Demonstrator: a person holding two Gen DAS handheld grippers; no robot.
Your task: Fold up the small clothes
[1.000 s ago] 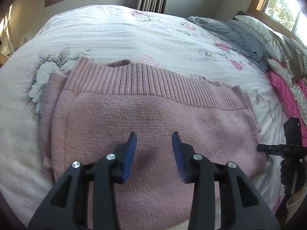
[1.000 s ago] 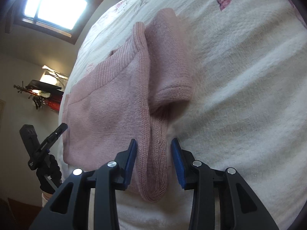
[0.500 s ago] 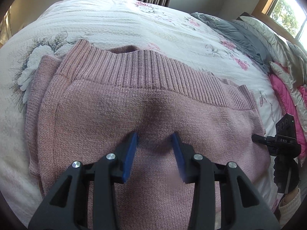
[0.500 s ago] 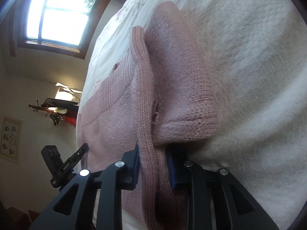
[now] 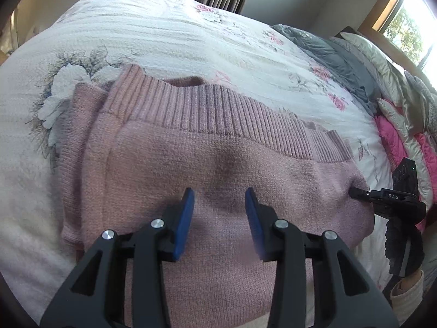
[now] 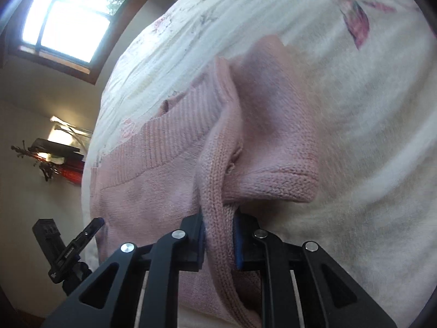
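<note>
Two hand-held grippers worked one pink sweater (image 5: 213, 169), lying half-folded on the floral bedspread (image 5: 169, 35), nearer the bed's front edge. Left hand-held gripper (image 5: 220, 213) hovered spread above the sweater's middle, gripping nothing. Right hand-held gripper (image 6: 218, 235) was pinched on the knit side edge (image 6: 218, 191), beside the folded sleeve (image 6: 273, 147). Judgement: carry the pinched edge low across the body while the left presses the middle down, so the stacked layers do not slide or bunch.
</note>
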